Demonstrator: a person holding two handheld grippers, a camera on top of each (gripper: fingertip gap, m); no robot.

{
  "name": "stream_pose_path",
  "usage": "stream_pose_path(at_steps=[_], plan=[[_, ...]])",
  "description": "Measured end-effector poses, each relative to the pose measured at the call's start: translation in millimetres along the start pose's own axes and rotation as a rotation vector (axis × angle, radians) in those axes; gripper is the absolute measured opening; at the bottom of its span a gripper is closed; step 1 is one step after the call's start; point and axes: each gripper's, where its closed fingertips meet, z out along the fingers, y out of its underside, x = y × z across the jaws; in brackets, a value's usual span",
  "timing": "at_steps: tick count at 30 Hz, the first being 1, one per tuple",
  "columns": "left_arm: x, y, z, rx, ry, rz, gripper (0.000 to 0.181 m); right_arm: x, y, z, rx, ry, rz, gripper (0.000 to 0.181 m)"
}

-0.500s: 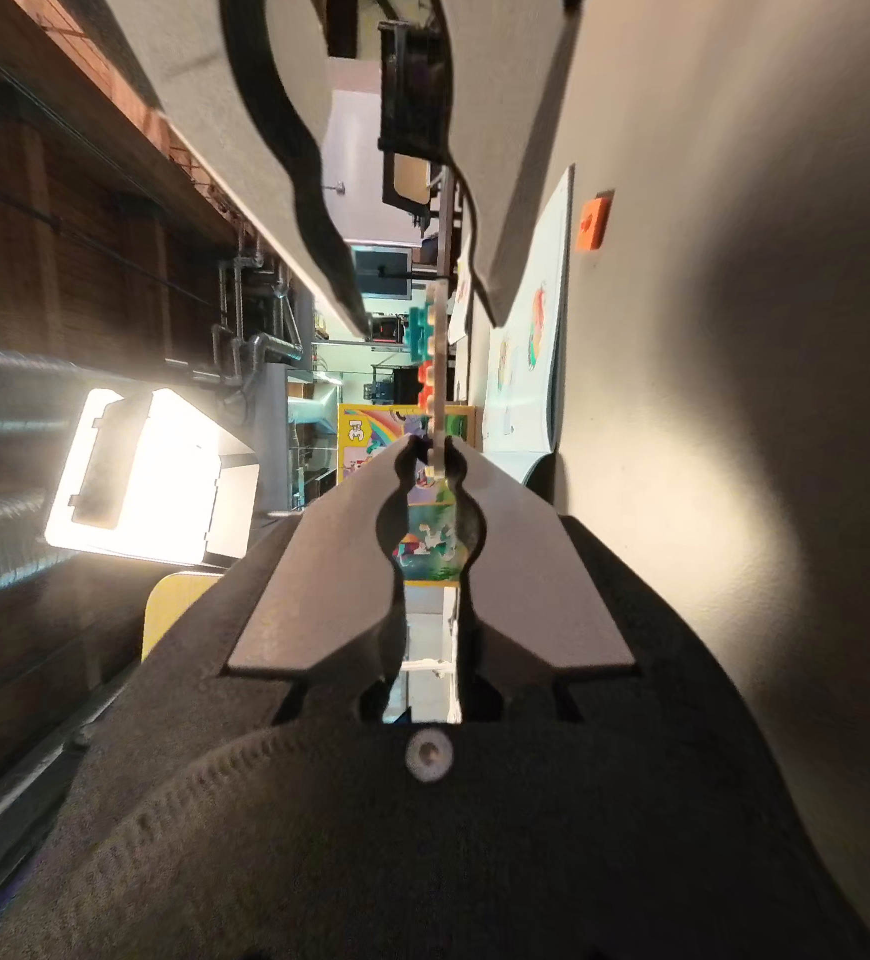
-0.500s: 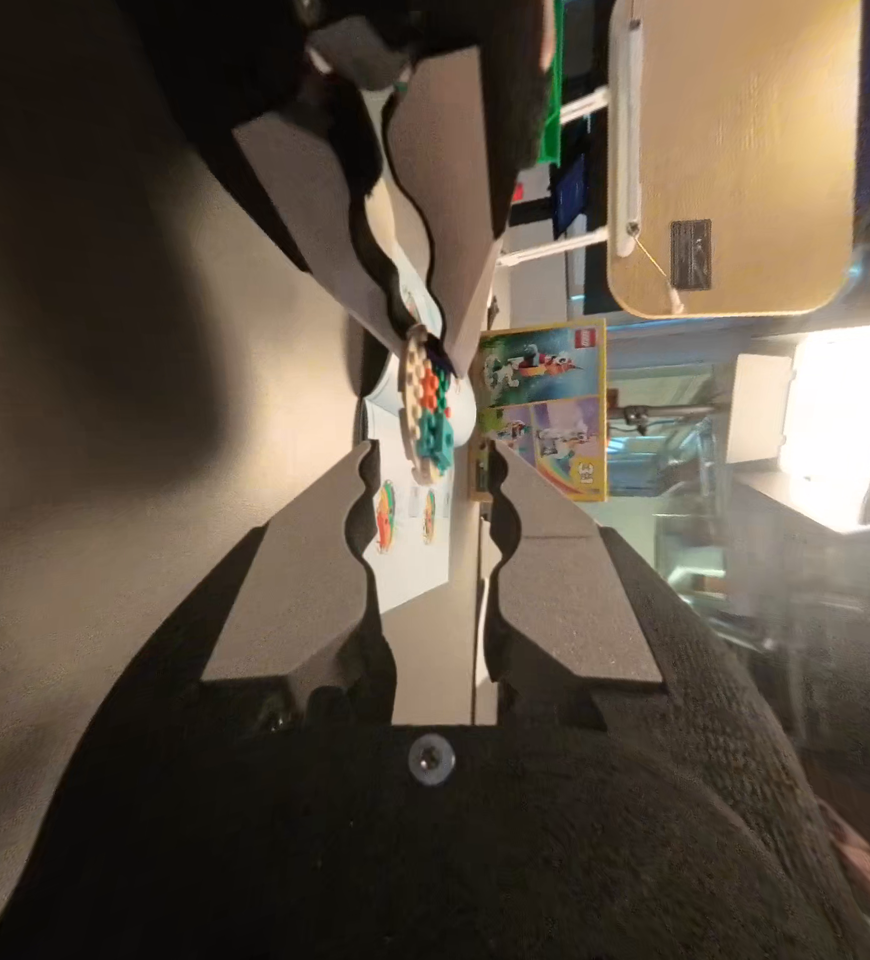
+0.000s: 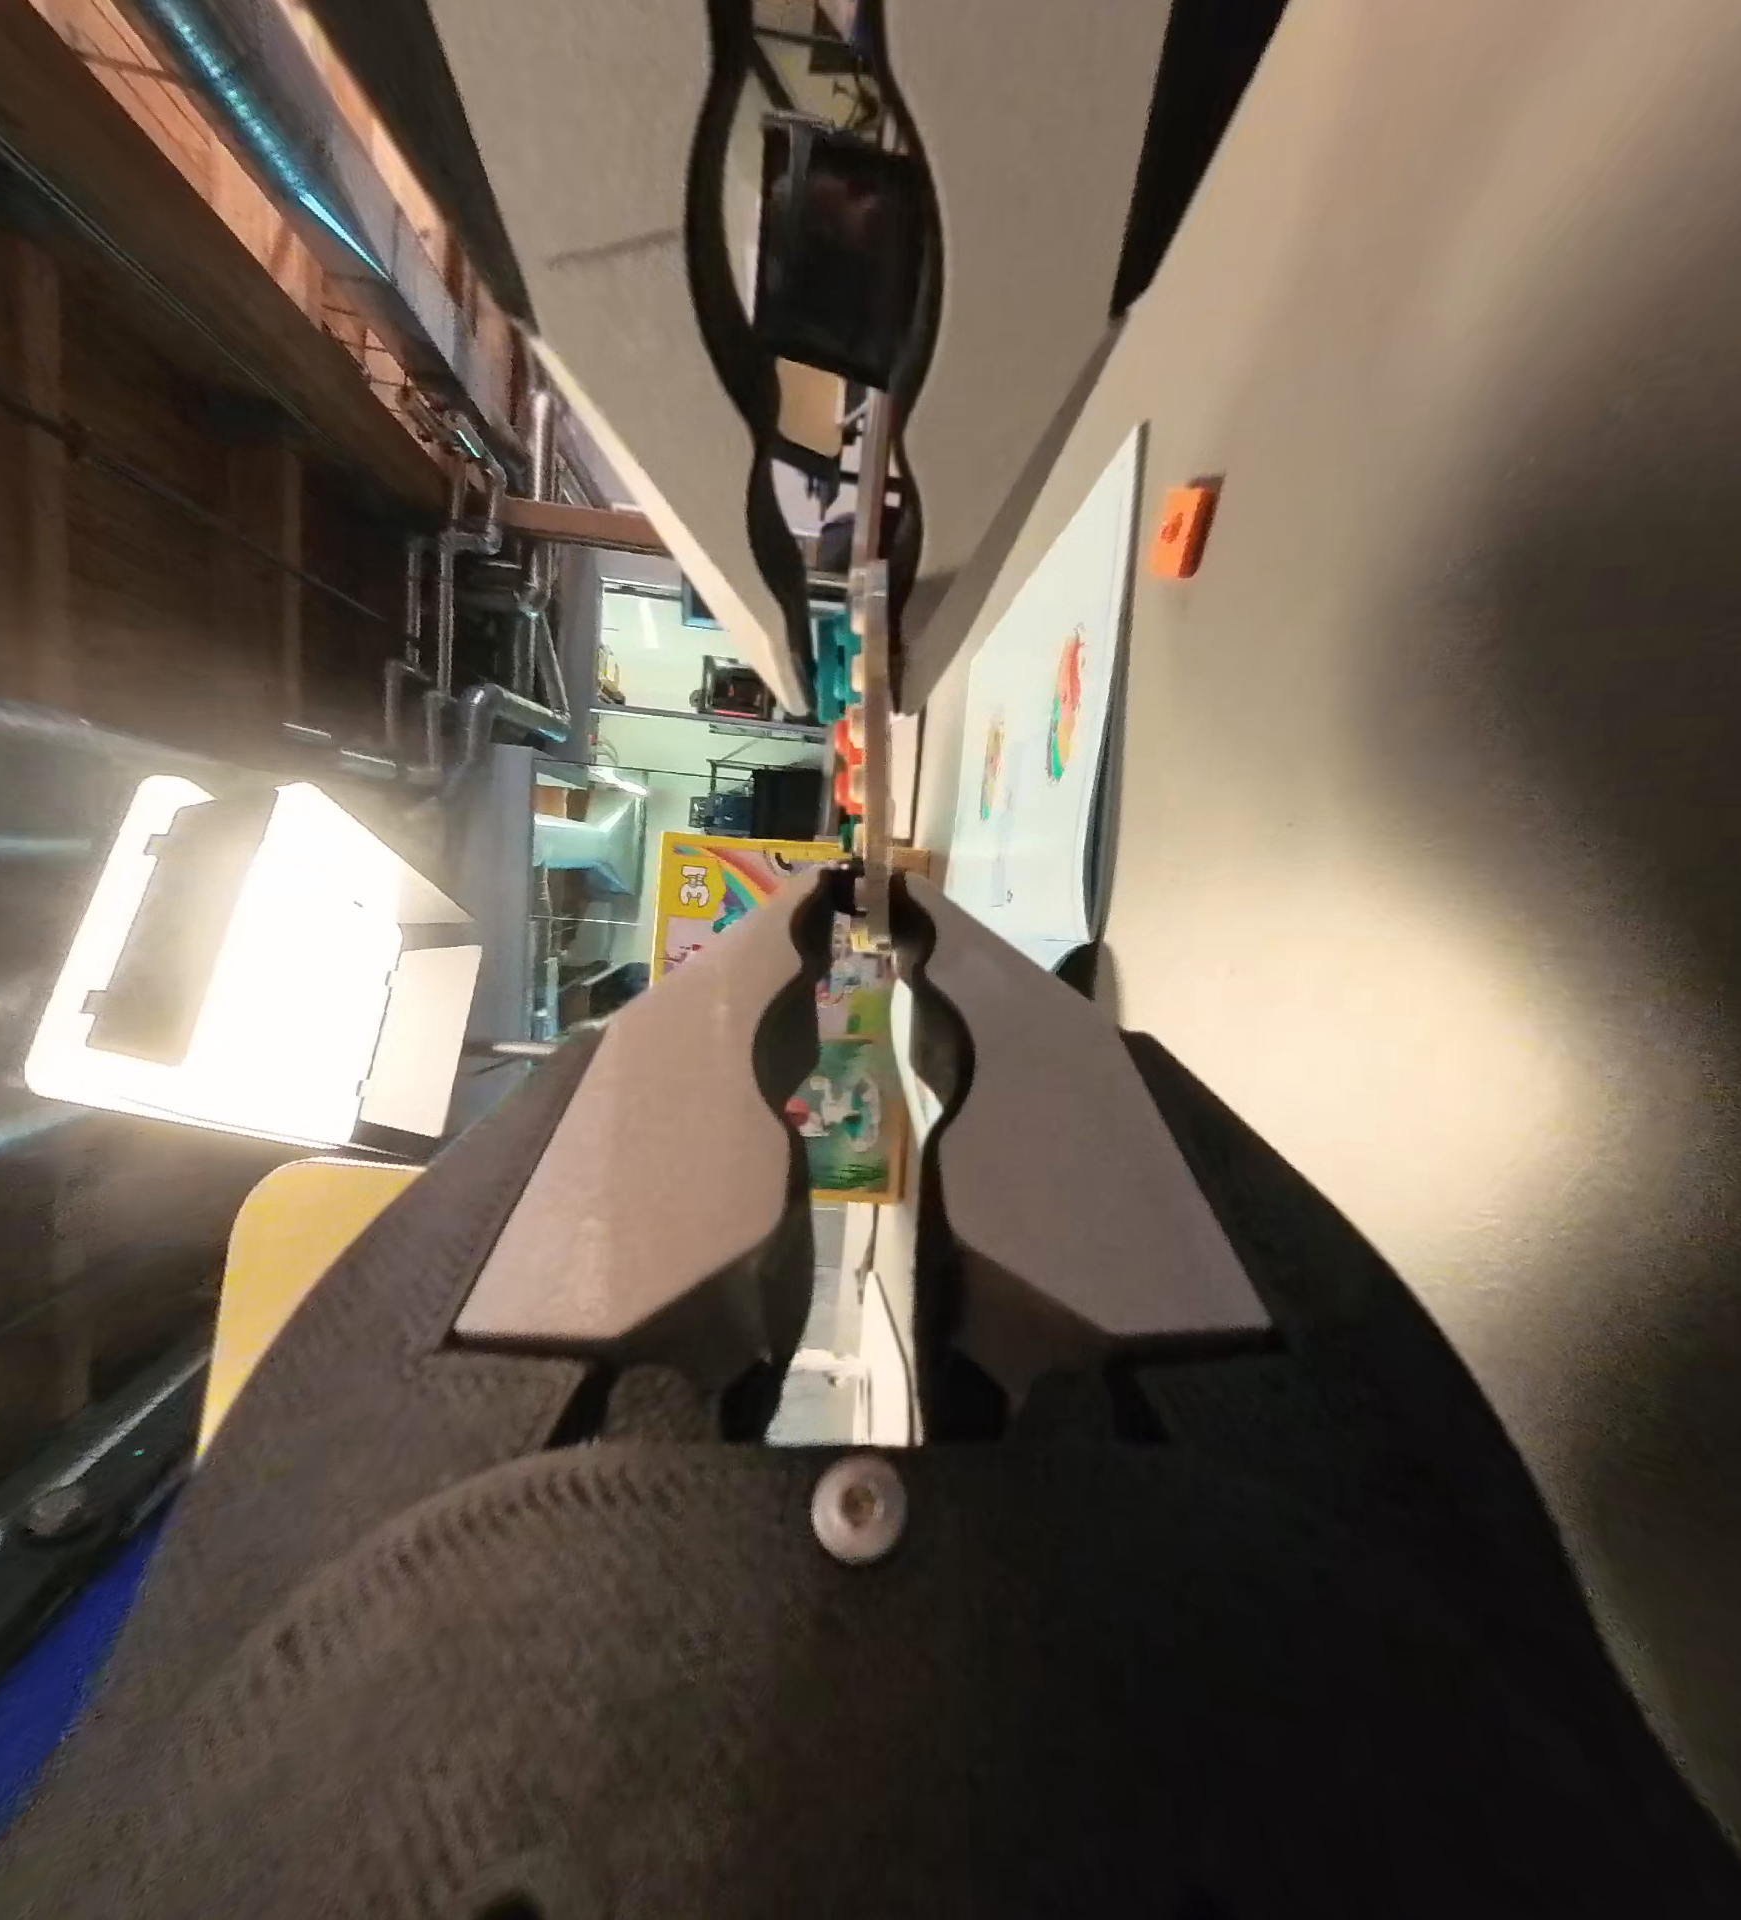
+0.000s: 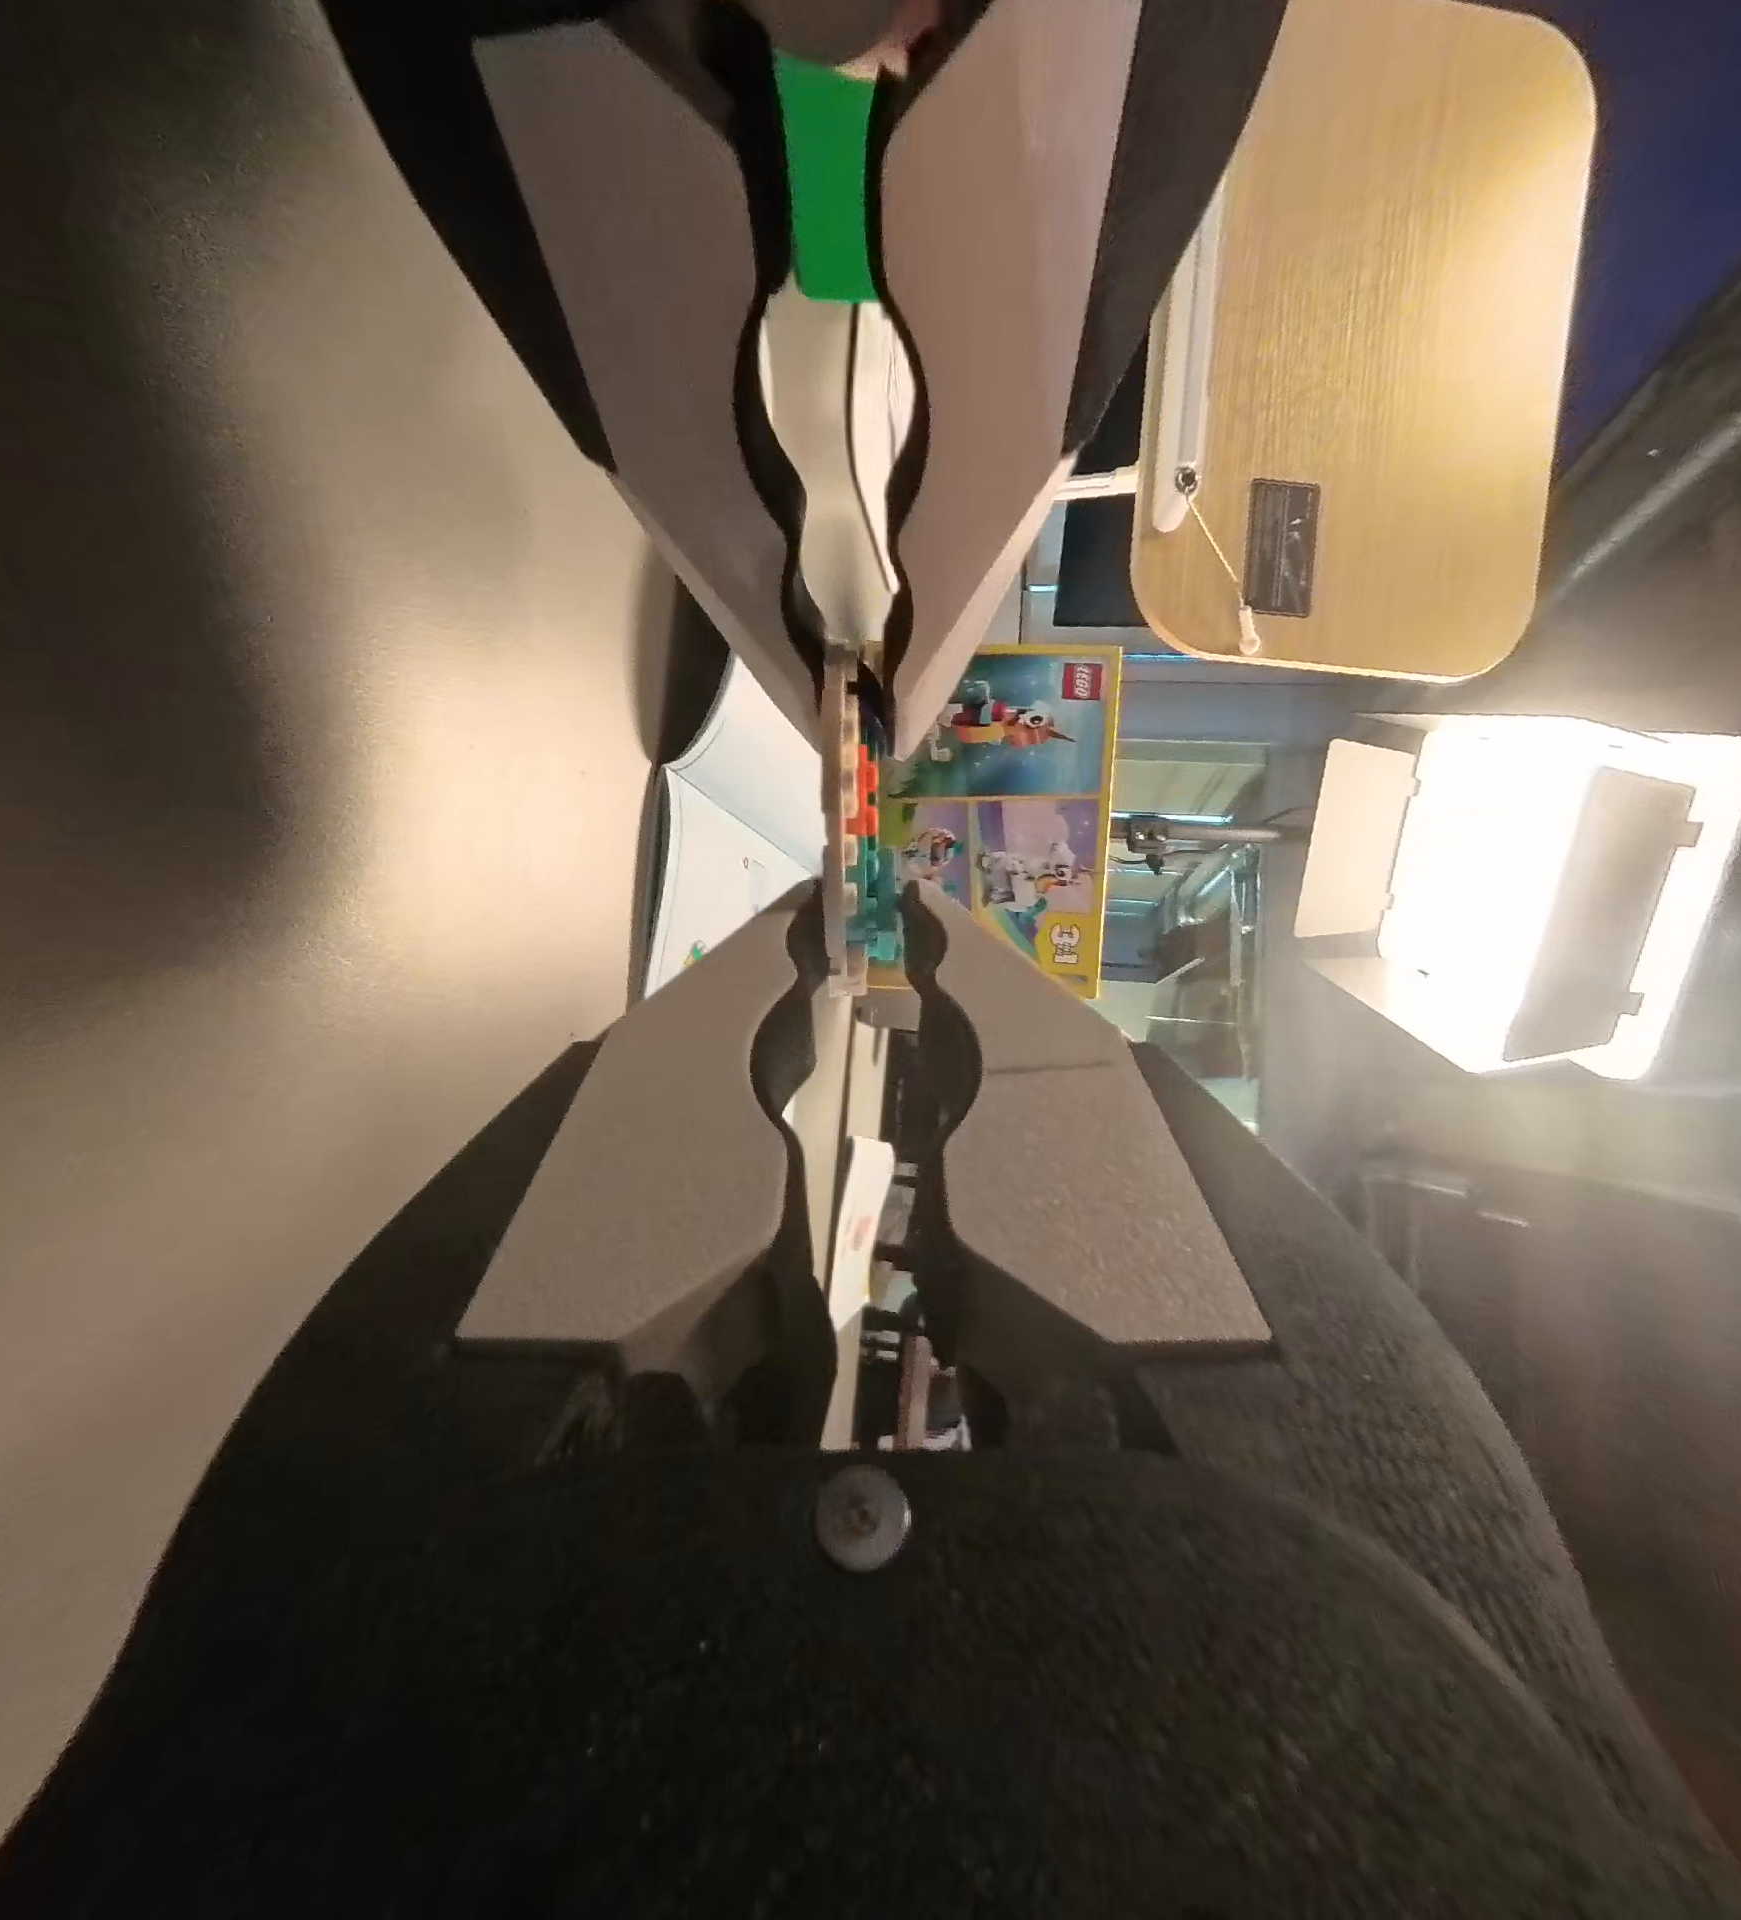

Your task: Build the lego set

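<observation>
A small lego build (image 4: 850, 831), a thin tan plate seen edge-on with orange and teal bricks stacked on one face, is held in the air between two pairs of tongs that face each other tip to tip. The left tongs (image 3: 871, 894) are closed narrowly on one end of the plate, the grey fingers (image 3: 1001, 1039) pinching its edge. The right tongs (image 4: 861, 925) are drawn in on the opposite end, around the plate edge and the teal bricks there; I cannot tell for sure whether both fingers press on it. Both cameras are rolled sideways, so the pale worktop (image 3: 1468, 727) runs vertically beside the build. On the worktop, just beside the build, lies an open instruction booklet (image 3: 1042, 707) with coloured pictures, and past the booklet's far edge sits a single loose orange brick (image 3: 1183, 530). Behind the build stands the yellow-edged set box (image 4: 1022, 821) with colourful artwork. Farther behind that, a bright rectangular light panel (image 4: 1531, 904) glows.
</observation>
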Motion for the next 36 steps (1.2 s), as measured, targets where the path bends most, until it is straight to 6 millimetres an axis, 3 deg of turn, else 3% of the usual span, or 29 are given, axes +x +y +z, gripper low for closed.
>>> stream_pose_path(at_steps=[1,18,22,26,36], plan=[[1,0,0,0.002,0.001,0.011,0.009,-1,0,0,0.002,-0.003,-0.007,0.012],[14,-4,-1,0.063,0.088,-0.03,0.009,-14,-1,-4,-0.031,-0.038,-0.077,0.011],[13,-15,-6,0.15,0.137,-0.114,0.038,-11,-8,-7,0.027,-0.053,0.034,0.011],[13,-20,-10,0.183,0.094,-0.02,0.008,-14,-14,-7,0.051,-0.084,0.081,0.011],[19,-19,-15,0.201,0.264,-0.164,0.007,-18,-19,-8,0.095,-0.08,0.025,0.011]])
